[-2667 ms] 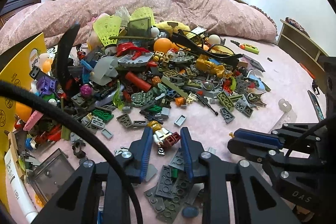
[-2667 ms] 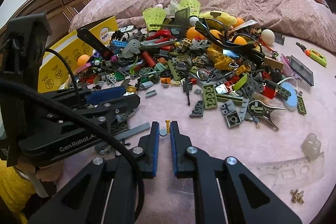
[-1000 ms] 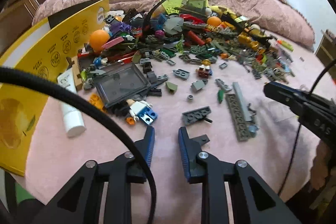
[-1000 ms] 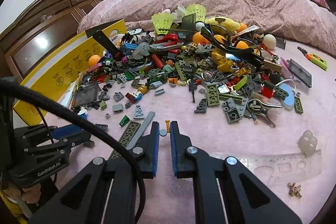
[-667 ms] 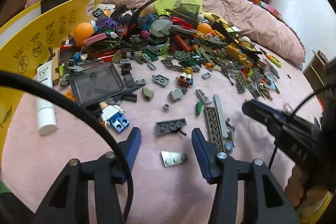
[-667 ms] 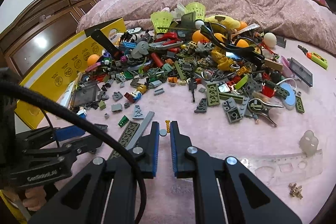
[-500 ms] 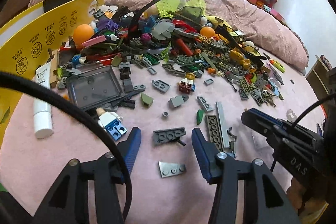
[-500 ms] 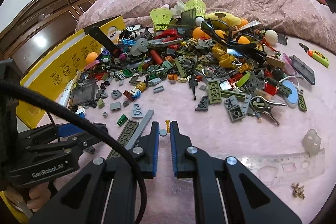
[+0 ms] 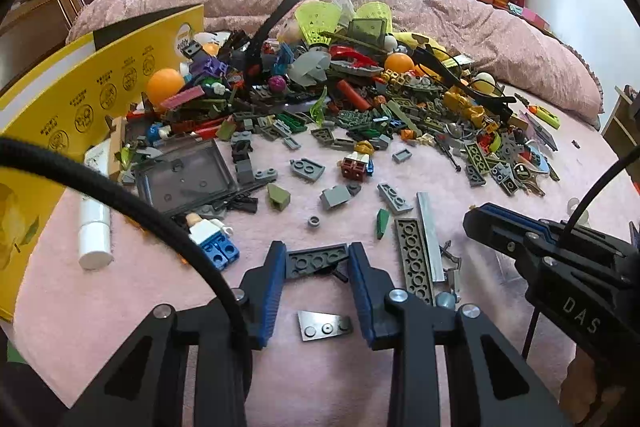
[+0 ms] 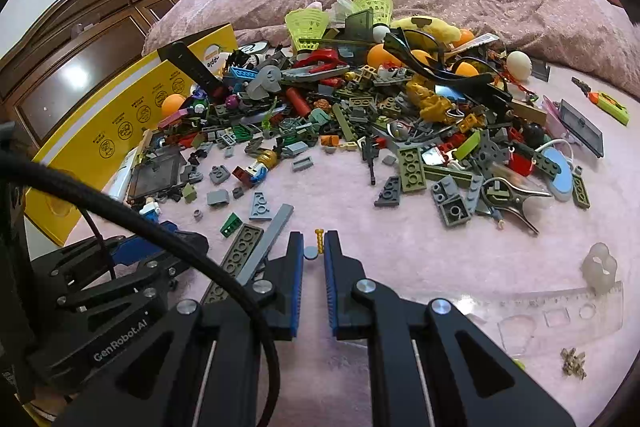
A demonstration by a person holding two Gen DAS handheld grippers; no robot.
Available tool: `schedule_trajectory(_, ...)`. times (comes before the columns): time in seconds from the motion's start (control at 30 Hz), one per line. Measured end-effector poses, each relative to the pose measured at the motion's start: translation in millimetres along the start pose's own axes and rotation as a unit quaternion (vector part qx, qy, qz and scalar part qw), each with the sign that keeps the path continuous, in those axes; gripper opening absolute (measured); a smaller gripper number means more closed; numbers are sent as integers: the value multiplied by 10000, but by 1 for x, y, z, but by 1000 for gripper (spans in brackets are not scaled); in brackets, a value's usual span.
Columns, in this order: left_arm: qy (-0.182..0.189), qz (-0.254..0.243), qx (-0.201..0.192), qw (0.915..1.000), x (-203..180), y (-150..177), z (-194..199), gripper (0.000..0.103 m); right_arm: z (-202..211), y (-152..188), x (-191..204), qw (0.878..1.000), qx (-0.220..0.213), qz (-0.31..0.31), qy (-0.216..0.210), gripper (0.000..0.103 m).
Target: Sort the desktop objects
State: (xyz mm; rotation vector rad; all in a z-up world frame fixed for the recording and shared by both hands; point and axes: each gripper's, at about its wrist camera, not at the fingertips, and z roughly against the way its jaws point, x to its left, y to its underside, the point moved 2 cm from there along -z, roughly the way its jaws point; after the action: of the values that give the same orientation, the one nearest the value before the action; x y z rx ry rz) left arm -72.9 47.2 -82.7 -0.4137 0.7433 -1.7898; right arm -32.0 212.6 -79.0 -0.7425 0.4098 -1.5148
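The left gripper (image 9: 318,259) is now closing in around a dark grey plate (image 9: 318,259) that was lying ahead of its tips half a second ago — the blue pads are sitting against both ends of the piece, though whether they are actually pinching it I cannot tell. A smaller grey wedge plate (image 9: 325,325), which the left gripper let go of moments ago, is lying on the cloth just behind, between the fingers' bases. That suggests one piece is already set apart from the heap and the next is being taken, so the sorting is only beginning.

The right gripper (image 10: 313,253) is hovering in the same spot as before, its jaws nearly shut with a narrow gap and nothing held; a small gold screw (image 10: 319,241) and a grey round stud (image 10: 309,252) are lying on the cloth seen through that gap.

Everything is resting on a pink cloth (image 10: 400,251) — soft, so flat plates are sitting snug against it. The main pile of bricks (image 9: 400,107) is lying well beyond, with a yellow box (image 9: 80,99) at its left, a clear ruler (image 10: 560,315) at the right, and a pink-covered bed (image 9: 440,15) and window behind.
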Motion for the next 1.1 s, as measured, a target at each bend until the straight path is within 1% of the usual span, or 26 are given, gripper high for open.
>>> schedule_trajectory(0.17,-159,-128,-128,9997,-1,1,9,32,-1,2,-2,10000,-14,17,21,11)
schedule_trajectory(0.33,-220,-167,-268,9993,8,2,26,32,1,9,-5,9999,14,-145,47,11)
schedule_trajectory(0.57,-259,53,-394,9989,42,13,37,32,18,31,6,9995,-70,-293,-67,11)
schedule_trajectory(0.63,-223,151,-383,9989,51,17,35,32,21,39,8,9994,-65,-335,-7,11)
schedule_trajectory(0.73,-112,287,-296,9991,60,23,30,32,24,51,14,9995,-99,-227,209,11)
schedule_trajectory(0.8,-36,325,-296,9990,63,24,29,32,26,55,16,9992,-149,-259,267,13)
schedule_trajectory(0.87,17,299,-342,9990,63,24,29,32,28,60,15,9986,-220,-414,233,25)
schedule_trajectory(0.97,79,234,-396,9989,62,24,30,32,29,63,18,9982,-304,-469,196,34)
schedule_trajectory(1.1,148,182,-427,9988,61,25,31,32,24,65,31,9977,-408,-89,540,36)
